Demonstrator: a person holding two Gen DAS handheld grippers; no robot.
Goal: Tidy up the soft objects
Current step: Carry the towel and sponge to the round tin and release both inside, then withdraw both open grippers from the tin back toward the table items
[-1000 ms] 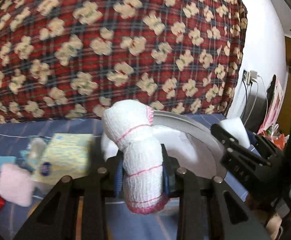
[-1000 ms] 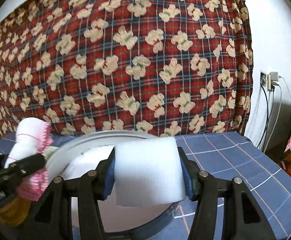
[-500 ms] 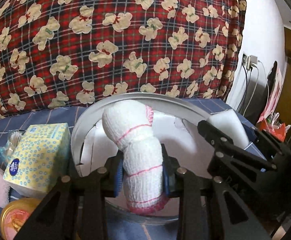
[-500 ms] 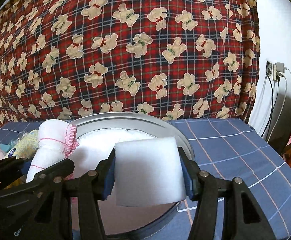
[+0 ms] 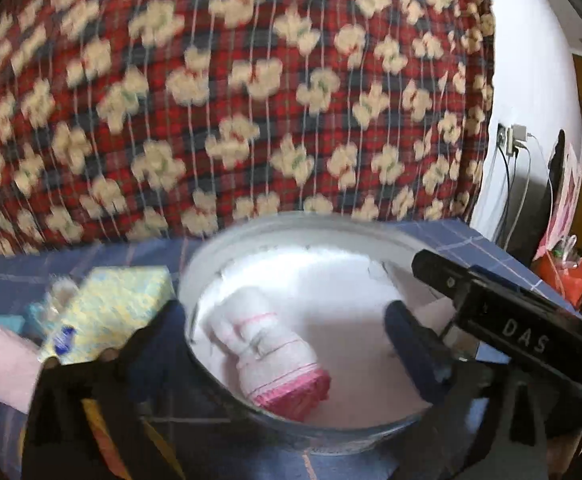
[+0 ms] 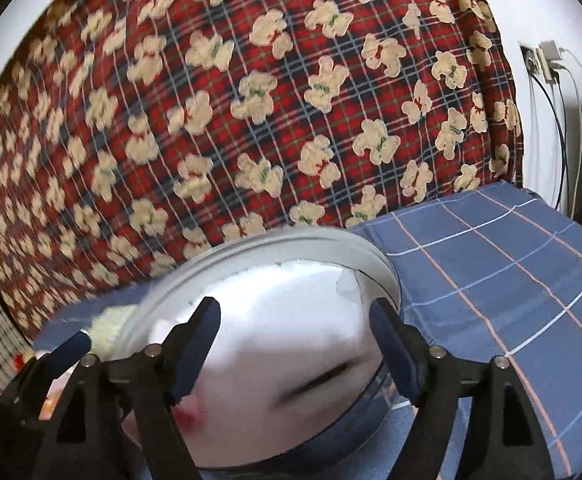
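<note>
Towel roll (image 5: 269, 350), white, pink-fringed

Rolled towel (image 5: 267, 344) is lying inside the round tin (image 5: 195, 276), tin is sitting on the table (image 6: 491, 280) before the hanging blanket (image 6: 251, 100), tissue pack (image 5: 111, 308) lying just left of it.

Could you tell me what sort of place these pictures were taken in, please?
Probably a room in a home. A teddy-bear plaid blanket hangs behind a surface under a blue checked cloth, with chargers in a wall socket and a yellow tissue pack nearby.
</note>
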